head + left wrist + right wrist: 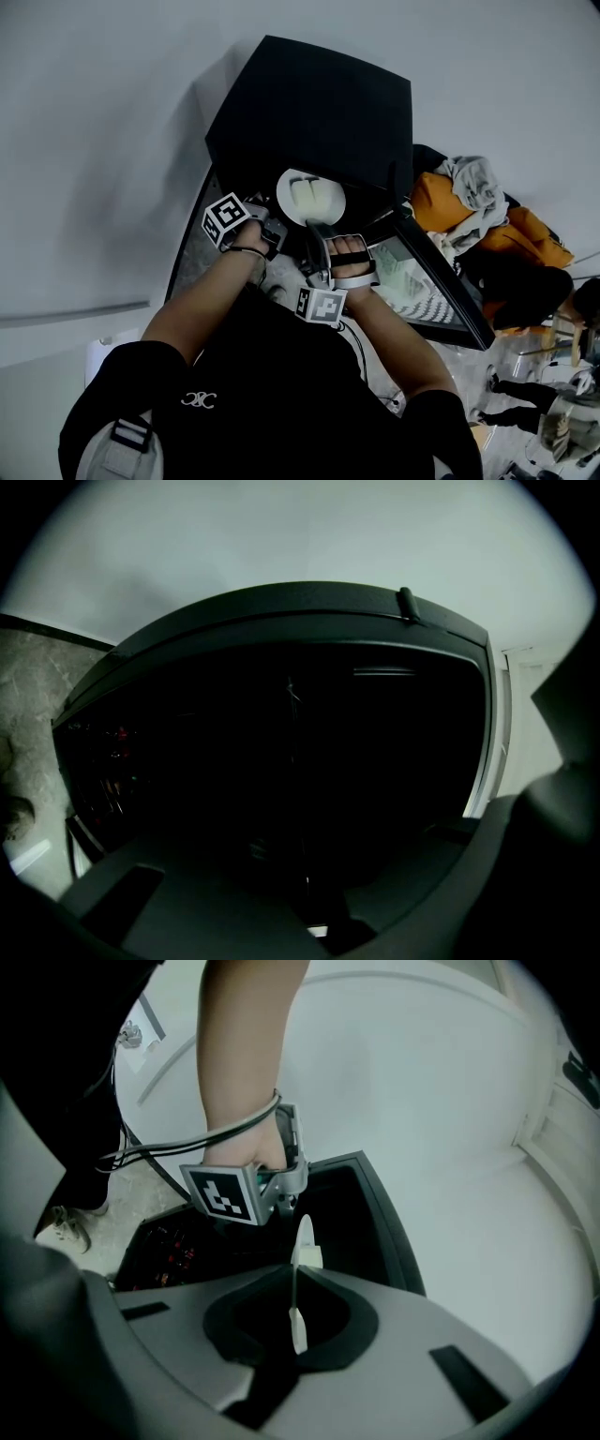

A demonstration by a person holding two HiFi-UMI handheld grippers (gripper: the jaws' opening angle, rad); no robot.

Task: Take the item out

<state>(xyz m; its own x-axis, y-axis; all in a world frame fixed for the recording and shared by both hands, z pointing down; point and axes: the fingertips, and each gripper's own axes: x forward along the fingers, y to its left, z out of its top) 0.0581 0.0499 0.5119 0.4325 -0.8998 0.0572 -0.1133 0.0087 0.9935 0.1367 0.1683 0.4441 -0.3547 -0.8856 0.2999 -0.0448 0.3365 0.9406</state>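
A white plate (309,199) carrying two pale food pieces is at the mouth of a black oven-like appliance (309,112). My right gripper (319,230) is shut on the plate's near rim. In the right gripper view the plate (305,1241) stands edge-on between the closed jaws of the right gripper (295,1312). My left gripper (274,230) sits at the plate's left rim, its tip close to the plate. The left gripper (281,1190) also shows in the right gripper view, near the plate's far edge. The left gripper view is too dark to show how its jaws stand.
The appliance's door (427,281) hangs open to the right. A heap of orange and grey cloth (487,216) lies beyond the door. A shoe (70,1227) rests on the stone floor. A pale wall (94,141) stands behind the appliance.
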